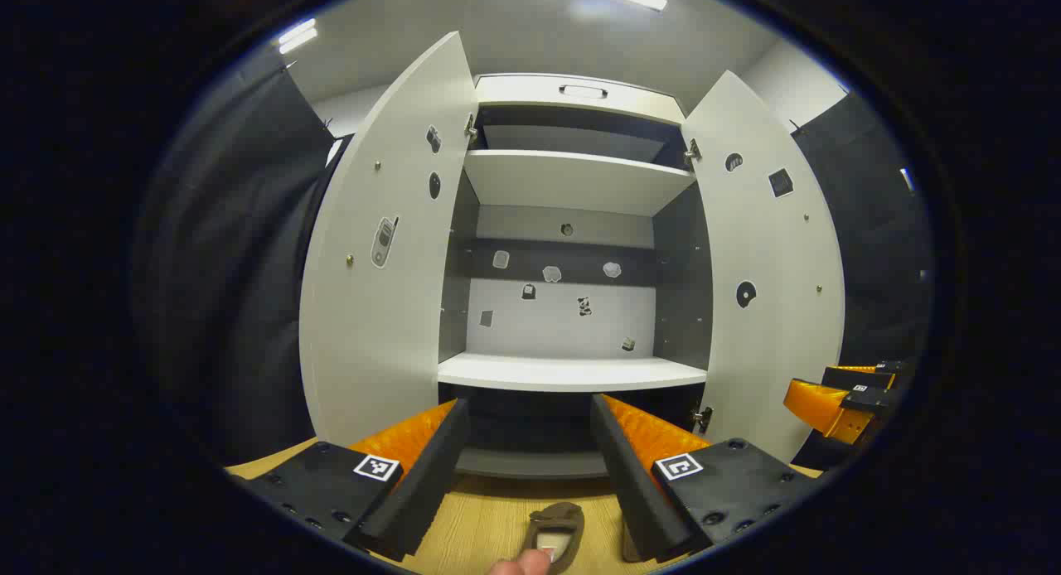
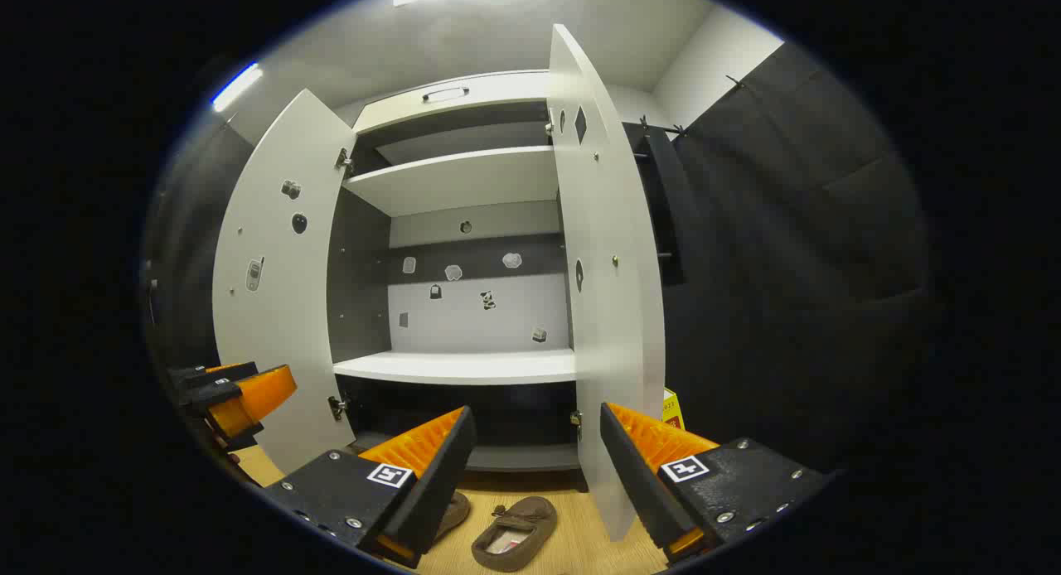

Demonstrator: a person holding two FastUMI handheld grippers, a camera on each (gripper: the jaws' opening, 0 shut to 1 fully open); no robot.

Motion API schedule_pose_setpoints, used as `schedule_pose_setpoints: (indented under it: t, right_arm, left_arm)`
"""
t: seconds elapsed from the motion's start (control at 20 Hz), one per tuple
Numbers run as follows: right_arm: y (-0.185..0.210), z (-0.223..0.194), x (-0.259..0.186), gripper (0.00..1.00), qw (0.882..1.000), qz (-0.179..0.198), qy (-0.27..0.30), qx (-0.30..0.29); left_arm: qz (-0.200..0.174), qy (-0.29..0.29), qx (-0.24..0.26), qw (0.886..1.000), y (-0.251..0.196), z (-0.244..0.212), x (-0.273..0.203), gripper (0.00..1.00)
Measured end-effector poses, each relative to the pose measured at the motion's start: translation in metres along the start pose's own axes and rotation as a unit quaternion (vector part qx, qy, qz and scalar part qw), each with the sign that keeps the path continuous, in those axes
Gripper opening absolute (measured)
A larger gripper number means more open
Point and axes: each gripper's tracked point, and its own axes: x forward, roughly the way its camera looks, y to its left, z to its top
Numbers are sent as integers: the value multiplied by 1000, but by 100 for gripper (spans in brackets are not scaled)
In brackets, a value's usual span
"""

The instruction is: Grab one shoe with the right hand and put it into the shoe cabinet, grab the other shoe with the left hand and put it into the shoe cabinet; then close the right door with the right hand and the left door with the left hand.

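- You face the shoe cabinet (image 1: pixel 572 177), which stands on the wooden floor (image 1: pixel 489 525) with both doors swung wide: the left door (image 1: pixel 381 252) and the right door (image 1: pixel 771 268) flare out to either side, and small stickers dot their inner faces and the back panel.
- Inside, the white middle shelf (image 1: pixel 572 372) and the shelf above it are bare.
- Your left gripper (image 1: pixel 530 451) has its fingers spread wide, with nothing between them; it points at the cabinet's lower opening.
- Your right gripper (image 2: pixel 535 459) is spread just as wide and grips nothing.
- One brown shoe (image 2: pixel 514 532) lies on the floor just before the cabinet's front edge, below the right gripper; a second shoe (image 2: pixel 452 513) peeks out beside it, mostly hidden by a finger.
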Motion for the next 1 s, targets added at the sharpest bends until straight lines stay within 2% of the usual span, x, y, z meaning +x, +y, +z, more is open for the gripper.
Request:
schedule_pose_setpoints:
  t: [0.3,0.35,0.45,1.0]
  right_arm:
    - [2,0,-1,93,1000,0,0,3]
    - [2,0,-1,93,1000,0,0,4]
    - [3,0,-2,93,1000,0,0,7]
    - [12,-2,-3,93,1000,7,5,13]
  left_arm:
    - [-8,1,-1,1000,-7,0,-2,96]
    - [-8,2,-2,1000,-6,0,-1,94]
    - [-5,4,-2,1000,-4,-1,-2,96]
    - [8,2,7,1000,5,4,-6,96]
